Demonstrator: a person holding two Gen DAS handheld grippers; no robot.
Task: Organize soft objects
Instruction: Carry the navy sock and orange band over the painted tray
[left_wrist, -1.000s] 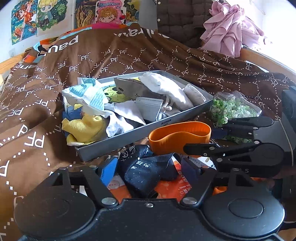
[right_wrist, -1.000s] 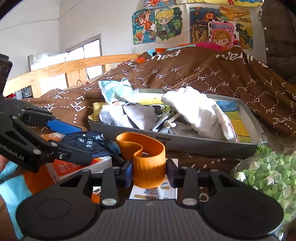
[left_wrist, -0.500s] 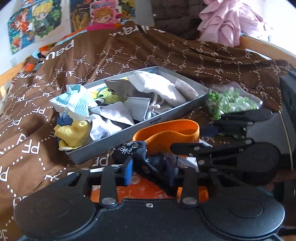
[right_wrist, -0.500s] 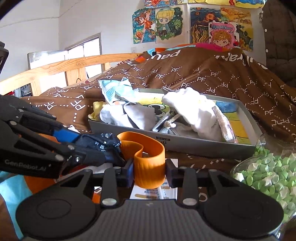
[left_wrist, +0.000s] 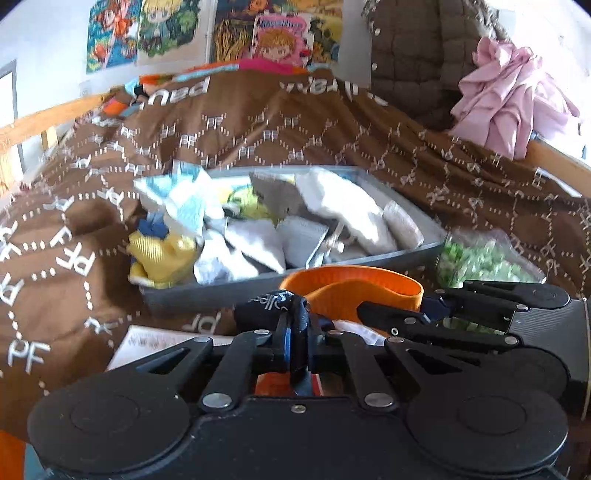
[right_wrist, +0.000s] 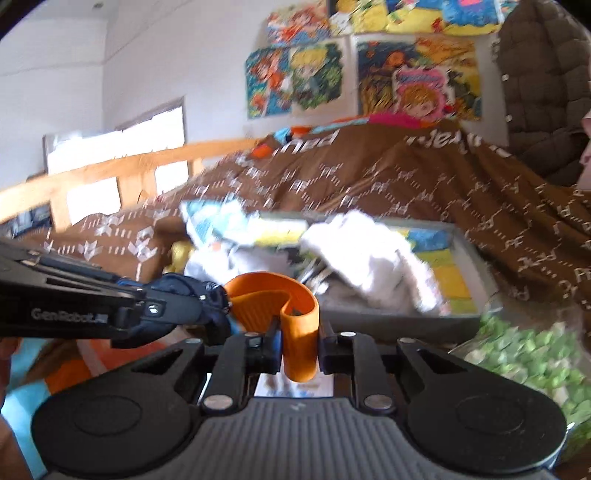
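My left gripper is shut on a dark navy cloth with white print, holding it bunched just above an orange-and-white box. In the right wrist view the same cloth hangs at the left. My right gripper is closing, and its pads press a folded orange rubber band that stands up between them. That orange band sits just beyond the navy cloth in the left wrist view. Behind both lies a grey tray heaped with white, yellow and pale blue cloths.
A clear bag of green bits lies to the right of the tray. A brown patterned quilt covers the bed. A wooden rail runs at the left. A pink garment hangs at the back right.
My left jaws came together on the navy cloth and raised it off the box. My right jaws narrowed on the orange band. Both views now look a little higher.
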